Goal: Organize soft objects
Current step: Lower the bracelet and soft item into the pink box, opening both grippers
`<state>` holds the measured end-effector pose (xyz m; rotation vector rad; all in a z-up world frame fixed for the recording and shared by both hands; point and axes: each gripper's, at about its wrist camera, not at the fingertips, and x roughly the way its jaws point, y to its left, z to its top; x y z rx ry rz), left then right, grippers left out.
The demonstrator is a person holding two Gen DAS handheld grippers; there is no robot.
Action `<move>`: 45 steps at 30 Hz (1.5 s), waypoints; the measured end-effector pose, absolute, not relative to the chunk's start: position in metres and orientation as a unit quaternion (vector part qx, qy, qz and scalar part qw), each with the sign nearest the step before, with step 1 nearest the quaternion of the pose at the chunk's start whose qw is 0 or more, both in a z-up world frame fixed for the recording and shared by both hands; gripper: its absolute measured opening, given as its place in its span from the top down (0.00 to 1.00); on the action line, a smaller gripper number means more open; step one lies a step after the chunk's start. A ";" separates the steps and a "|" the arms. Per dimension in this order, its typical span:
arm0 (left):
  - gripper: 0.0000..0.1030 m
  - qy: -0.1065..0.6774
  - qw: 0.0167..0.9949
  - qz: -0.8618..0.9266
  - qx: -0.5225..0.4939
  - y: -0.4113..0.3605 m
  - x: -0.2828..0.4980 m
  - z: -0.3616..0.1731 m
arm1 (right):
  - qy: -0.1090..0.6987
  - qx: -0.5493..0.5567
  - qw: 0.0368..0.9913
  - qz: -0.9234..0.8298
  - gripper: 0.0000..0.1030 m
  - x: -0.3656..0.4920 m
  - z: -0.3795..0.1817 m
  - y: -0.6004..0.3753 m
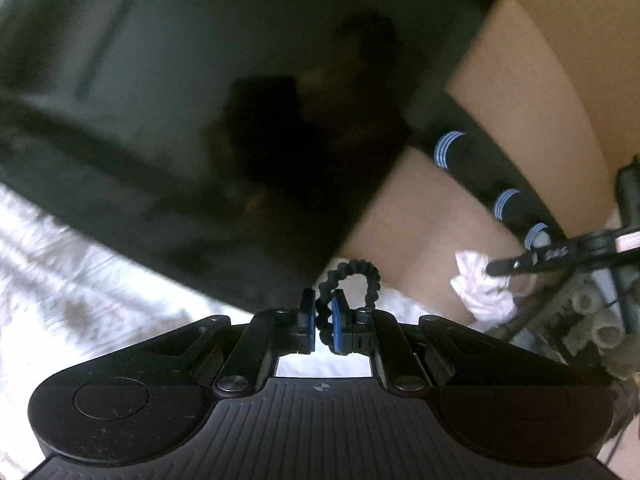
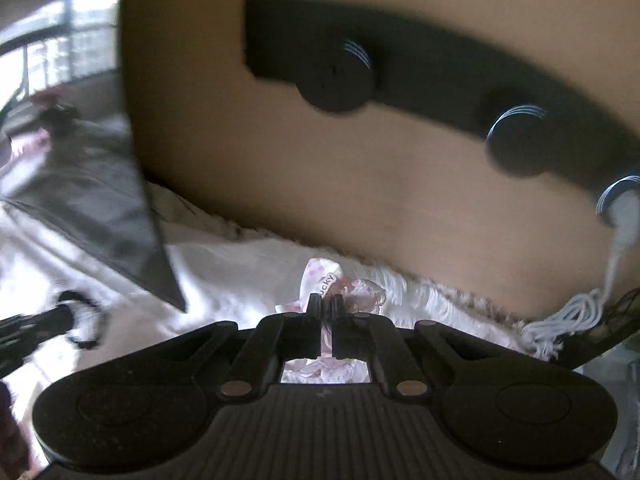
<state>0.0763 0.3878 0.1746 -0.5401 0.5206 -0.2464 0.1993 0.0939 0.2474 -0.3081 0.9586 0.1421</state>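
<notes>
Left claw (image 1: pixel 323 320) clamped on black braided cord loop (image 1: pixel 352 280). Right claw (image 2: pixel 325 312) clamped on pink-white cloth (image 2: pixel 340 292), bunched just ahead of its tips, above white bedding (image 2: pixel 248 264). Black rack (image 2: pixel 440 64) with 3 pegs lies beyond. Only left view shows right claw's cloth side-on.

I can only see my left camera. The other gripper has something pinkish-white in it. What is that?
Observer: A crumpled pink-patterned cloth. The right gripper is shut on it.
Operator: Is there any writing on it?
Observer: Yes, a small label shows the letters "ucky".
Operator: What's hanging off the last knob?
Observer: A white tasselled cord dangles from the striped knob down to the fluffy white cover.
</notes>
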 end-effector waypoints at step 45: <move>0.89 0.494 0.831 -0.195 -0.162 0.018 0.267 0.066 | 0.468 0.006 0.882 -0.052 0.96 0.135 0.101 -0.187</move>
